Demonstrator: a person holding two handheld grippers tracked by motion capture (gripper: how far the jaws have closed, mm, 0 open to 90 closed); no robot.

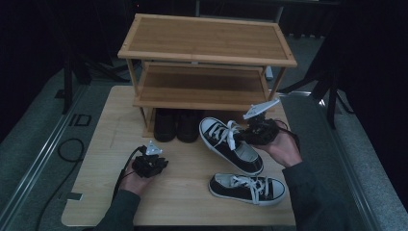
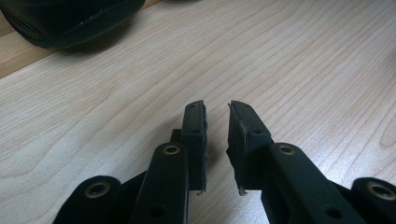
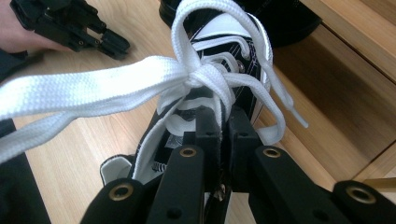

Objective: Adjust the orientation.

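A black-and-white sneaker (image 1: 226,144) with white laces lies in front of the rack, its toe pointing to the rack's lower left. My right gripper (image 1: 244,135) is shut on it at the tongue, under the lace bow. Seen from the right gripper view, the jaws (image 3: 223,119) pinch together just behind the knot of the sneaker (image 3: 250,60). The matching sneaker (image 1: 248,188) lies on its side near the front edge. My left gripper (image 1: 164,162) rests low over the table at the left. Its jaws (image 2: 217,112) stand a narrow gap apart with nothing between them.
A two-shelf bamboo shoe rack (image 1: 207,43) stands at the back of the wooden table (image 1: 183,202). A pair of black shoes (image 1: 175,125) sits under its lowest shelf. The black shoe toe (image 2: 70,18) is ahead of the left gripper. Dark floor and cables surround the table.
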